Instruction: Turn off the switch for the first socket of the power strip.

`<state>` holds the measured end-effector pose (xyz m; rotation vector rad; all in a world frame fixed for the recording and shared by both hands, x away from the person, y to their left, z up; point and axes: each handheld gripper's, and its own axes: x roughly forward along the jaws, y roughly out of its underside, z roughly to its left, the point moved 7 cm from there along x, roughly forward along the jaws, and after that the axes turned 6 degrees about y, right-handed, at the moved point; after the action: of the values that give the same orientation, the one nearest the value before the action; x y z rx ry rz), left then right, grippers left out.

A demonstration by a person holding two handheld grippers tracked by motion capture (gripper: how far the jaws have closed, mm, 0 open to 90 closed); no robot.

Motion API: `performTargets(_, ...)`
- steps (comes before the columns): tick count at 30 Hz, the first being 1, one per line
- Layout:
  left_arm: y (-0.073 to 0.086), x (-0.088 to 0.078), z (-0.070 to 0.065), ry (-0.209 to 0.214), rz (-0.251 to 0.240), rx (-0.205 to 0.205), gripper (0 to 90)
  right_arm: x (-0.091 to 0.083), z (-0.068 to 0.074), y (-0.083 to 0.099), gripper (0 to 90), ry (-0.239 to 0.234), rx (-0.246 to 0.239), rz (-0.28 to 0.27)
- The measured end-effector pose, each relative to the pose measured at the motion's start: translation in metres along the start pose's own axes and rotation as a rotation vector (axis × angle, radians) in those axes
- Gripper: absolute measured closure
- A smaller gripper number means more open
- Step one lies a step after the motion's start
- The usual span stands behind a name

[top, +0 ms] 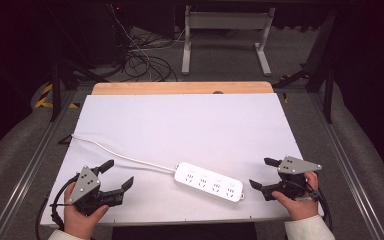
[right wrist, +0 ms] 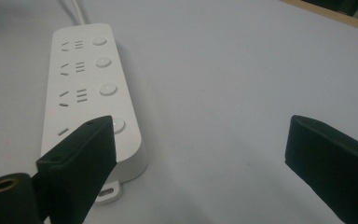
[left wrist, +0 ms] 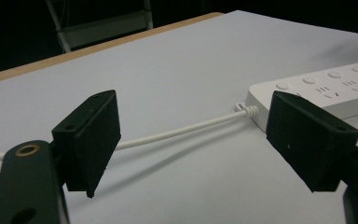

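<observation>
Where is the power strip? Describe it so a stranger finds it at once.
On the white table, look near the front edge, between the two hand-held tongs. The power strip is a long white bar with four round buttons; a thin white cord trails left.

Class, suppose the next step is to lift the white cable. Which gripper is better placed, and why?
Left, probably. The left gripper is open, and the cable runs between its jaws in its own view. The right gripper sits past the power strip's far end.

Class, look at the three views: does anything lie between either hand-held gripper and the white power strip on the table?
Nothing visible does. The left hand-held gripper and right hand-held gripper, both open, face the white rectangular plastic power strip across bare white tabletop. The strip's thin white cord runs across in front of the left gripper, lying flat, no barrier.
</observation>
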<state>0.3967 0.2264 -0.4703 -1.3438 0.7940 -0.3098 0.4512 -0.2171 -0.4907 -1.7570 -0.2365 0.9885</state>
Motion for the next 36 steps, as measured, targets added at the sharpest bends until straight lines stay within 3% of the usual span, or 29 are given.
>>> performTargets(26, -0.001, -0.004, -0.002, -0.025, 0.024, 0.055, 18.8, -0.003, 0.003, -0.007, 15.0, 0.002, -0.017, -0.002)
performTargets(36, -0.001, -0.004, -0.001, -0.030, 0.025, 0.047, 18.7, 0.001, 0.009, -0.029, 15.0, -0.022, -0.017, -0.007)
